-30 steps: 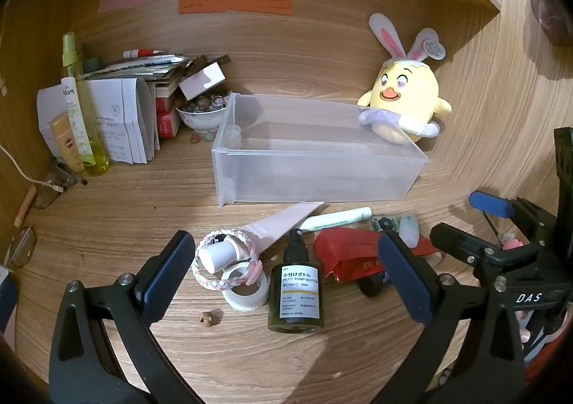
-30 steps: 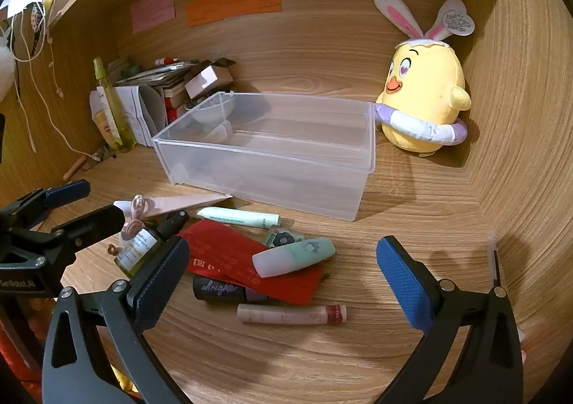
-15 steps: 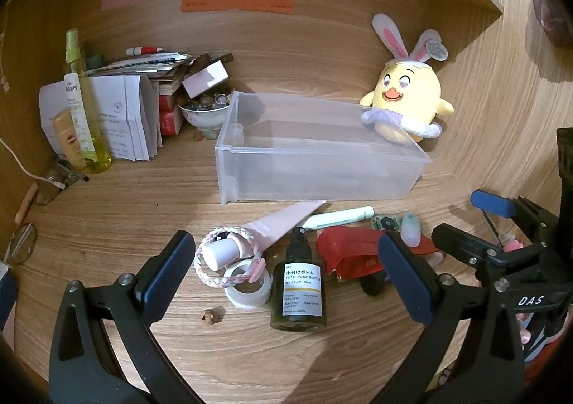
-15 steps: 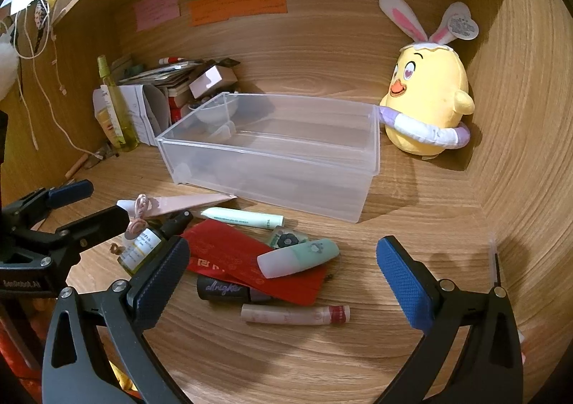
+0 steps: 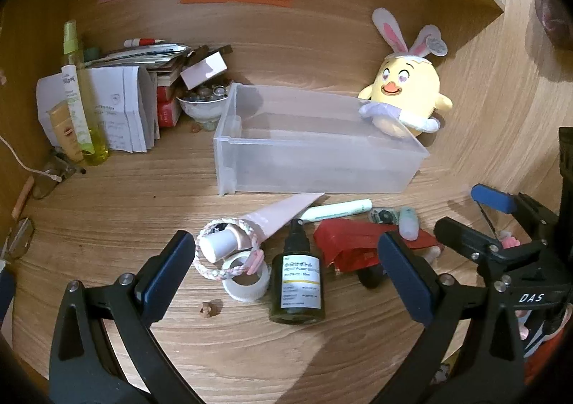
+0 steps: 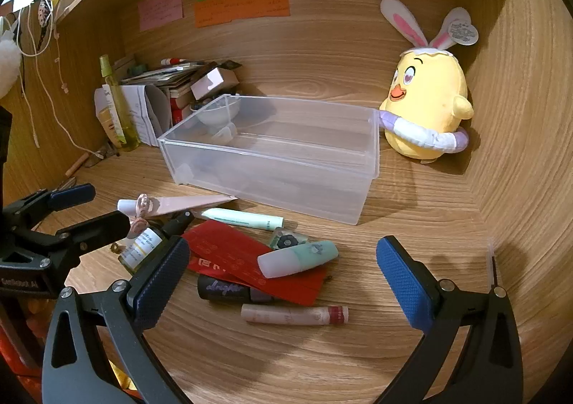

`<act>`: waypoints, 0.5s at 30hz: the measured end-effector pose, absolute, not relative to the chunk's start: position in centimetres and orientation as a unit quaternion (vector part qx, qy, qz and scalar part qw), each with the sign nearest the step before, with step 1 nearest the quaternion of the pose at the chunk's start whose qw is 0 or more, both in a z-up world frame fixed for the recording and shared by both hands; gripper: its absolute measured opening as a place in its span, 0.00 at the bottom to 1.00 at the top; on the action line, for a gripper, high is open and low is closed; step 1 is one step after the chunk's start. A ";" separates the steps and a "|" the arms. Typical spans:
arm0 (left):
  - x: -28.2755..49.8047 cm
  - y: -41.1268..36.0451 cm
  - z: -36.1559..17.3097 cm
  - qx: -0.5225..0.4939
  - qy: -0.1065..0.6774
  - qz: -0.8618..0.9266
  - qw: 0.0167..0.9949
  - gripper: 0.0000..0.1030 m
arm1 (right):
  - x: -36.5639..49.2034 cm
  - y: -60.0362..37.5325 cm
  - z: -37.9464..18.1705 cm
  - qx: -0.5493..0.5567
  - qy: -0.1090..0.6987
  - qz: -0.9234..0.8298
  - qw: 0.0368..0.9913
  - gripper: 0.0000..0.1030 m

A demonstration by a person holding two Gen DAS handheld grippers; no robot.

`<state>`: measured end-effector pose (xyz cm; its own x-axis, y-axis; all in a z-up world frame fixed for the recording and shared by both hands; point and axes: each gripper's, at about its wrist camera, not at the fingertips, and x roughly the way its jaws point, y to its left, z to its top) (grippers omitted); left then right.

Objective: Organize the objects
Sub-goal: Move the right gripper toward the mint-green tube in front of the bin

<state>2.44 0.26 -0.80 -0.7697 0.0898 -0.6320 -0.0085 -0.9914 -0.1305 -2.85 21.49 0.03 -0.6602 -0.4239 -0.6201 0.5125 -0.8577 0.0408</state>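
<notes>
Held the left gripper (image 5: 286,282) low over the wooden desk (image 5: 107,210), jaws spread wide and gripping nothing; between the blue pads (image 5: 168,271) lay a dark pump bottle (image 5: 297,282) on its side, label up, nozzle toward the back. Just beside it, to the left: a white tape roll (image 5: 247,278) touching a pink-and-white braided hair tie (image 5: 229,250), itself looped around the white cap of a pink tube (image 5: 275,214).

Kept the right gripper (image 6: 283,278) likewise released and empty – fingers (image 6: 404,282) well apart – above the clutter in front of the clear plastic bin (image 6: 279,157). Under it: a red envelope (image 6: 250,261) lying flat, a mint-and-white highlighter (image 6: 297,259) resting on top of it, a dark tube (image 6: 229,289) partly tucked beneath its near edge, and a pale pink lipstick-like stick (image 6: 295,314) nearest the camera. Farther back, a pale green pen (image 6: 240,218) lay near the bin's front wall (not touching, as far as could be judged).

Found the bin without any of these items inside, open side up, mid-desk. To its right, against the wall, sat a yellow chick plush (image 6: 426,110) with rabbit ears. To its left – papers, a small bowl (image 5: 202,107) of trinkets and a tall yellow-green spray bottle (image 5: 80,100) standing upright.
</notes>
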 end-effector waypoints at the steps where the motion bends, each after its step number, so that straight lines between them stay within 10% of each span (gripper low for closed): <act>1: 2.4 0.2 -0.8 -0.340 -0.058 0.938 0.026 1.00 | -2.8 21.5 0.0 0.321 0.069 -0.909 0.257 1.00; 15: 4.0 -3.1 -1.8 -0.341 -0.073 0.937 0.010 1.00 | -3.5 23.3 -0.6 0.342 0.069 -0.909 0.229 1.00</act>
<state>4.01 -3.15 -1.81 -0.7674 0.0692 -0.6374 0.0305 -0.9891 -0.1441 -3.49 23.27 -0.56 -0.6612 -0.3697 -0.6528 0.4636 -0.8855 0.0319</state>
